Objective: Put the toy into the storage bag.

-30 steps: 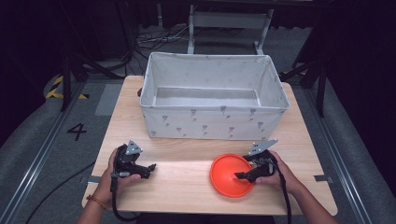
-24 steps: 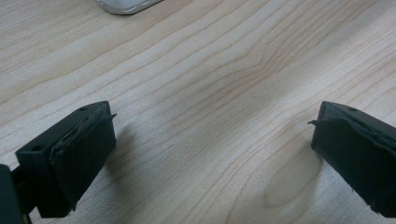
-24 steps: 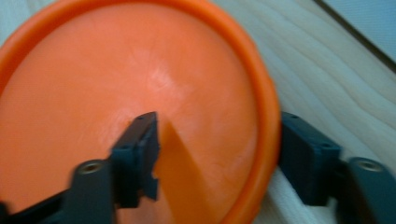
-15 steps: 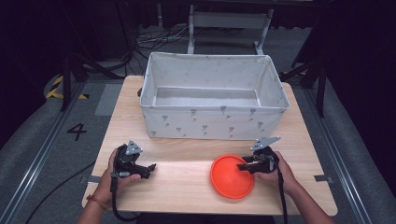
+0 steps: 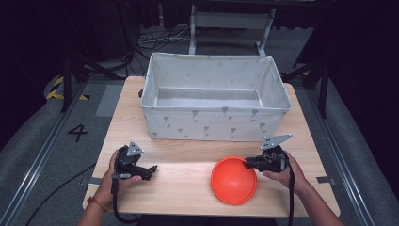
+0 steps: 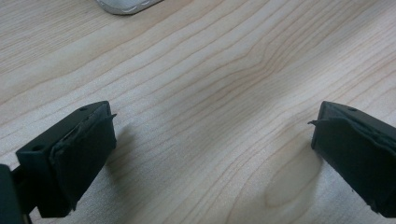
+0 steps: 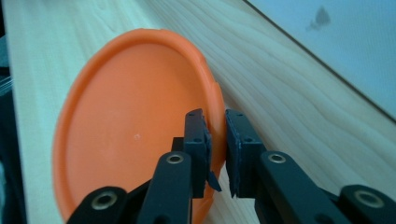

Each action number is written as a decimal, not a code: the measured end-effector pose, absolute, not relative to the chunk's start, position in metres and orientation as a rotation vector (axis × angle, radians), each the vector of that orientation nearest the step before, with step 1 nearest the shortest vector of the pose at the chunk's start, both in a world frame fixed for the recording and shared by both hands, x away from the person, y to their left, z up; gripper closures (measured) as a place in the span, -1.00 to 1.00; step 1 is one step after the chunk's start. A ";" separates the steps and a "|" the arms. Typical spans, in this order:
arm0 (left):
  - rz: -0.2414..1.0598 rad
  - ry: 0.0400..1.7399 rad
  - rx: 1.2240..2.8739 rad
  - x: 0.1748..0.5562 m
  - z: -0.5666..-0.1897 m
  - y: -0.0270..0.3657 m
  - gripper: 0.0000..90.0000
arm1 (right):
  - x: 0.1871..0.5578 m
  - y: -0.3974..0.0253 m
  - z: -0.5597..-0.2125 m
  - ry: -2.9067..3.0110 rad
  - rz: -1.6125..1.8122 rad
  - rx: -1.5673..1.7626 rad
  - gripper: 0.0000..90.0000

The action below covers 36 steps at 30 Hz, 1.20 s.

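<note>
An orange plate (image 5: 234, 181) lies on the wooden table (image 5: 188, 188), near the front right. My right gripper (image 5: 248, 163) is shut on the plate's right rim; in the right gripper view the two jaws pinch the orange plate's (image 7: 135, 130) edge, with my right gripper (image 7: 217, 140) close around it. At the front left, my left gripper (image 5: 151, 170) rests low over bare wood. In the left gripper view my left gripper (image 6: 212, 140) stands open with nothing between its pads (image 6: 84, 149).
A large white fabric bin (image 5: 216, 101) with a small grey print stands open at the back middle of the table. Bare wood lies between the two grippers. Dark floor, cables and a metal frame surround the table.
The right hand and gripper have shifted slightly right and up with the plate's rim, and the plate has moved a little with them. The left gripper stays where it was.
</note>
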State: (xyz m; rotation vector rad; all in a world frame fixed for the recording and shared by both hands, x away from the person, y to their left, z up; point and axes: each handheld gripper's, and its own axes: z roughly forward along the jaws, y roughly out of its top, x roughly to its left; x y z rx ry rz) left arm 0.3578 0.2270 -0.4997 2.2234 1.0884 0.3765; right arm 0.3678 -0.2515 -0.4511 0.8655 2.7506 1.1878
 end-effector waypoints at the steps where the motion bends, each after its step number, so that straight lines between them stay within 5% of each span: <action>1: 0.373 1.091 2.221 0.358 -0.500 0.227 -1.00 | 0.366 -0.251 -0.447 2.749 1.197 0.843 0.82; 36: 0.376 1.092 2.221 0.358 -0.500 0.227 -0.99 | 0.335 -0.240 -0.351 2.704 0.965 0.489 0.83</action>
